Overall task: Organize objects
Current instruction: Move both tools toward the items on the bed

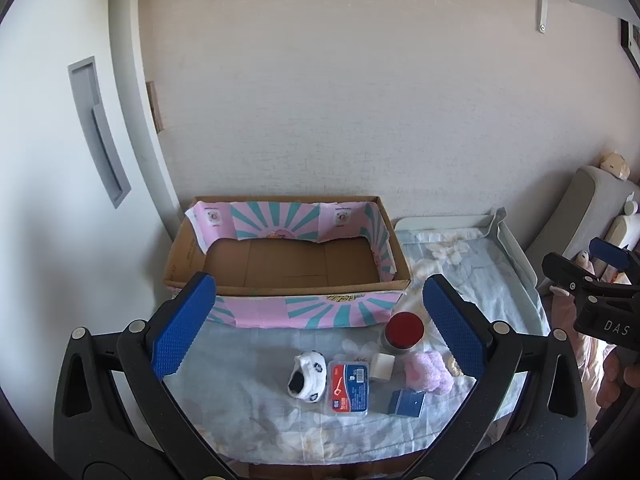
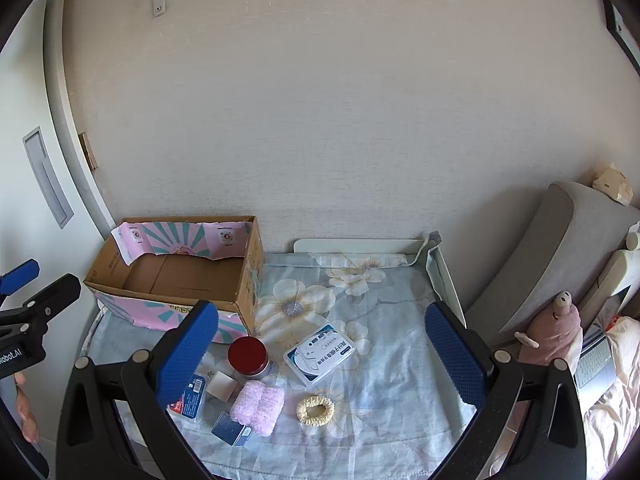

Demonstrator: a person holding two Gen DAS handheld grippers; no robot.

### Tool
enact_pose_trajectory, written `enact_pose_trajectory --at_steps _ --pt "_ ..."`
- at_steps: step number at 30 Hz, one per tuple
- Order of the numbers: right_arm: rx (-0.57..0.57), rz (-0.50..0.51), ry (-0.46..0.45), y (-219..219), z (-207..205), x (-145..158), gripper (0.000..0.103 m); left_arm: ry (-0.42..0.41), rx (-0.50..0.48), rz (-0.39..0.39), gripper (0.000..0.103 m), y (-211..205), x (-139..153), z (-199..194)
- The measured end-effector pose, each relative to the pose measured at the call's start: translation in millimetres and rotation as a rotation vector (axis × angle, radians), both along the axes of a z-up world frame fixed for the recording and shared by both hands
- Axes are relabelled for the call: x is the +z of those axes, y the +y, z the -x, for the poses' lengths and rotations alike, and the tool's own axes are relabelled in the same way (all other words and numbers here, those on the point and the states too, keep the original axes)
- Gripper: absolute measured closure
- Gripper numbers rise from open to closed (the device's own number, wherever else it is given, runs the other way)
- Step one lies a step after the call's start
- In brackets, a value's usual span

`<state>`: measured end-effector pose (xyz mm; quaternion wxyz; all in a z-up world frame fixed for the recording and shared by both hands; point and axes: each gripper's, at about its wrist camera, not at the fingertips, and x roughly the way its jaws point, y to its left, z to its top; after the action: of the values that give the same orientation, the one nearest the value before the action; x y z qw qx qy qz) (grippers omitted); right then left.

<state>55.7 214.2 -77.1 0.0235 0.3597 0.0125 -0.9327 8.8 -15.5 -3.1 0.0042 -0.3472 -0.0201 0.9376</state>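
Both grippers, left gripper (image 1: 320,330) & right gripper (image 2: 322,352), are hanging spread wide, holding nothing. You're facing the red-lidded jar (image 2: 248,357) on the bed (image 2: 384,320), just beside the cardboard box (image 2: 176,276): probably rigid, slick, so pinch its sides below the lid.

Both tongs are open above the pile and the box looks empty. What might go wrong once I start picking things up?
1. The red-lidded jar, white cube, pink fluffy item and dark blue box sit packed together; closing on one may knock its neighbours.
2. The flat white packet lies low on soft bedding, so the fingers may snag fabric.
3. The cardboard box has a loose torn liner that could catch items going in.
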Motion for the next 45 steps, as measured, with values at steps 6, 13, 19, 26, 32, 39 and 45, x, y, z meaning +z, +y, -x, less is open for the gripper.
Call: enact_pose_trajectory --at_steps 6,13,19,26,32,39,45 --pt "0.002 -0.006 0.008 -2.1 -0.3 3.0 0.000 0.008 -0.001 0.008 0.000 -1.3 2.0 -3.1" --pt "0.001 -0.008 0.009 -2.0 -1.9 4.4 0.000 0.017 0.000 0.011 0.000 0.7 6.6 -6.0" --pt "0.000 -0.009 0.020 -1.8 -5.4 6.9 0.000 0.015 -0.005 0.009 0.000 1.7 8.5 -6.8" --pt "0.000 -0.010 0.025 -1.0 -7.4 8.9 0.000 0.012 -0.010 0.001 0.000 1.6 9.9 -10.9" --pt "0.002 -0.008 0.027 -1.5 -8.6 11.3 0.000 0.007 -0.012 -0.008 0.000 0.6 9.3 -12.9" --pt "0.014 -0.006 0.032 -2.3 -11.1 11.4 0.000 0.005 -0.004 -0.014 0.000 -0.1 7.2 -15.3" --pt "0.048 -0.007 0.038 0.8 -7.4 14.5 0.000 -0.025 0.020 -0.047 0.000 -15.2 2.4 -10.7"
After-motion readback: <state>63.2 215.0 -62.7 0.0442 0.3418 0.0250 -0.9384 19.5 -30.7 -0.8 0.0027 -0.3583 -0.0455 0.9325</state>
